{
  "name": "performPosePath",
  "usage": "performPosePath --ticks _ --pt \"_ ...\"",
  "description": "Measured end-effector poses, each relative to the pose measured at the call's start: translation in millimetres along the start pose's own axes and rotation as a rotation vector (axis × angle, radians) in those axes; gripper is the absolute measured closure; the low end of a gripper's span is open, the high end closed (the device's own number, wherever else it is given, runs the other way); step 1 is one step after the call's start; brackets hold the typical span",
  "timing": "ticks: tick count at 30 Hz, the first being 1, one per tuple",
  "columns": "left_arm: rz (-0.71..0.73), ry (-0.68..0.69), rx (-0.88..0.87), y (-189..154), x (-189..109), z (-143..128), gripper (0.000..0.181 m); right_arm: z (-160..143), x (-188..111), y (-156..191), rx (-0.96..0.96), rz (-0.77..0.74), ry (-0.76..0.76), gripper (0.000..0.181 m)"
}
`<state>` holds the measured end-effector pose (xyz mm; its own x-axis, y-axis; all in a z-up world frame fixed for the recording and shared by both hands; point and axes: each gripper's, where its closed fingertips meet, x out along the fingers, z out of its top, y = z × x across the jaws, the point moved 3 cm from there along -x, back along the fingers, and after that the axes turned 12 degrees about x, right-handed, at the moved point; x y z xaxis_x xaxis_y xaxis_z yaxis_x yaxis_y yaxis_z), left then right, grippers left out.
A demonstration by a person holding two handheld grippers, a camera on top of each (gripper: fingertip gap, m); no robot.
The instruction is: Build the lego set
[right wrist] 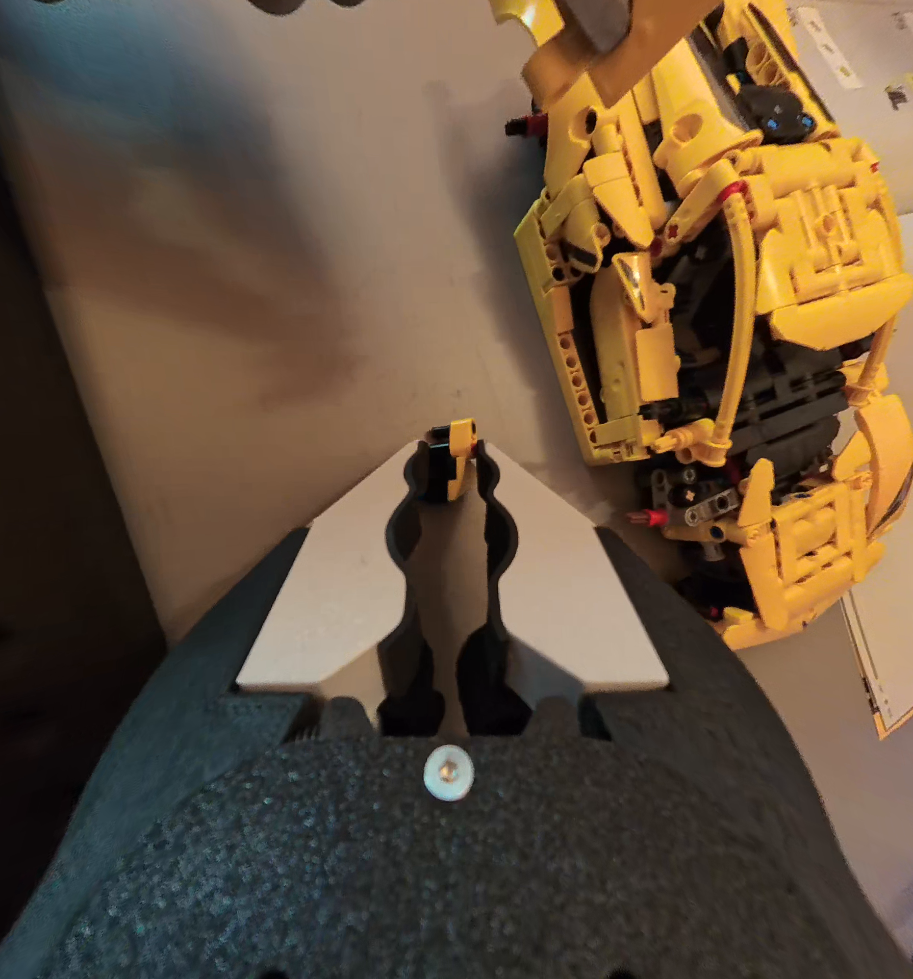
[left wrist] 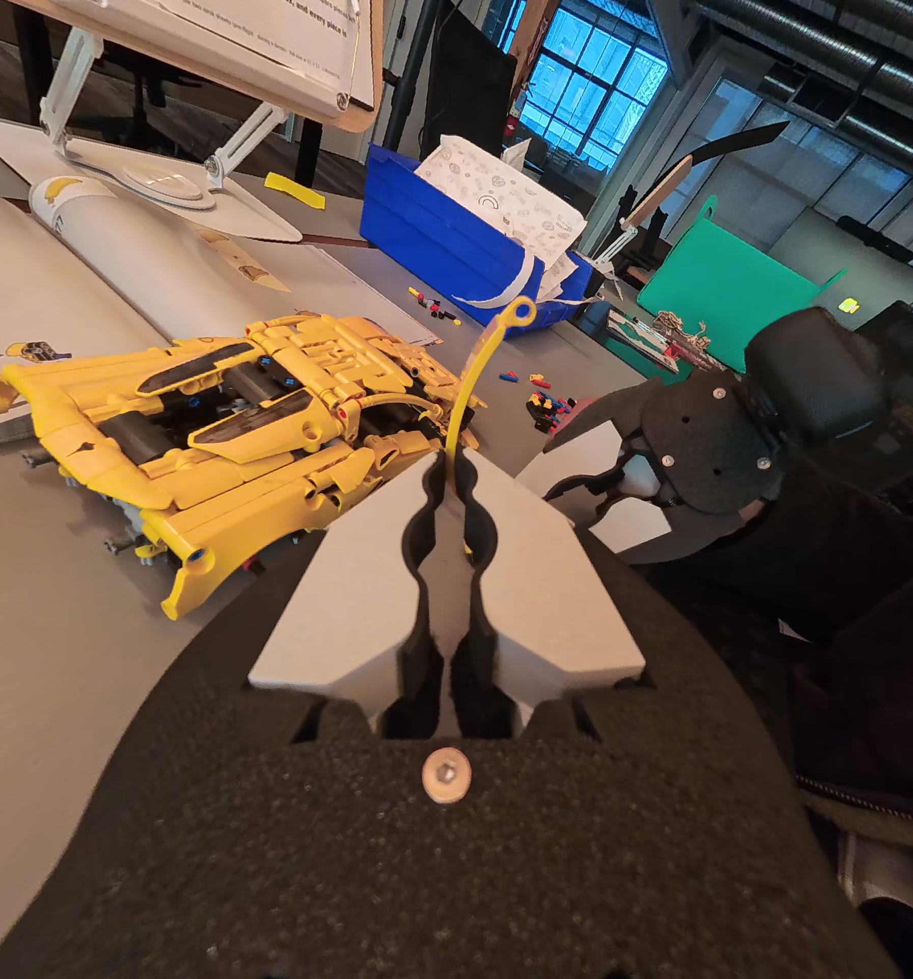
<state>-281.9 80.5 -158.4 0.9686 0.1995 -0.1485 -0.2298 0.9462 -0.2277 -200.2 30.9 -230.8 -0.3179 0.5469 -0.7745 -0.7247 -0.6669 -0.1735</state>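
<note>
A yellow lego car (left wrist: 221, 429) lies on the grey table, partly on an open instruction book (left wrist: 88, 275). My left gripper (left wrist: 450, 466) is shut on a thin curved yellow flex rod (left wrist: 478, 371) that stands up from its tips, just right of the car. The right gripper shows to the right in the left wrist view (left wrist: 576, 466). In the right wrist view my right gripper (right wrist: 451, 466) is shut on a small yellow and black lego piece (right wrist: 454, 458), held above the table, left of the car (right wrist: 709, 328).
A blue bin (left wrist: 444, 238) with printed paper stands behind the car. Loose small lego pins (left wrist: 544, 402) lie on the table right of the car, more near the bin (left wrist: 433, 307). A white stand (left wrist: 141, 175) holds a board at the back left. A green bag (left wrist: 730, 286) stands far right. The grippers' ends are close to 11 centimeters from one another.
</note>
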Motion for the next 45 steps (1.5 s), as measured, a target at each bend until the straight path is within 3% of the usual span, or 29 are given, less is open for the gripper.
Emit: performPosePath --ticks 3,5,9,12,27,38,41,45 --pt "0.002 -0.004 0.000 0 -1 1 0.179 8 -3 -3 0.065 0.034 -0.060 0.165" --pt "-0.003 -0.016 0.000 -1 -1 3 0.179 28 -14 -8 0.232 0.107 -0.194 0.165" --pt "-0.035 -0.074 0.019 -9 -3 12 0.179 65 -38 -11 0.703 0.457 -0.470 0.166" --pt "-0.037 -0.075 0.054 -12 -3 13 0.179 71 -37 -10 0.861 0.614 -0.505 0.166" --pt "0.174 -0.088 0.217 -17 10 24 0.179 75 -37 -16 0.989 0.562 -0.555 0.166" --pt "0.180 -0.056 0.368 -25 19 22 0.179 68 -43 -20 0.667 0.216 -0.495 0.166" --pt "0.202 -0.043 0.390 -25 20 21 0.179 68 -42 -19 0.678 0.210 -0.474 0.166" --pt "0.243 -0.030 0.450 -27 21 21 0.179 67 -41 -19 0.776 0.315 -0.466 0.166"
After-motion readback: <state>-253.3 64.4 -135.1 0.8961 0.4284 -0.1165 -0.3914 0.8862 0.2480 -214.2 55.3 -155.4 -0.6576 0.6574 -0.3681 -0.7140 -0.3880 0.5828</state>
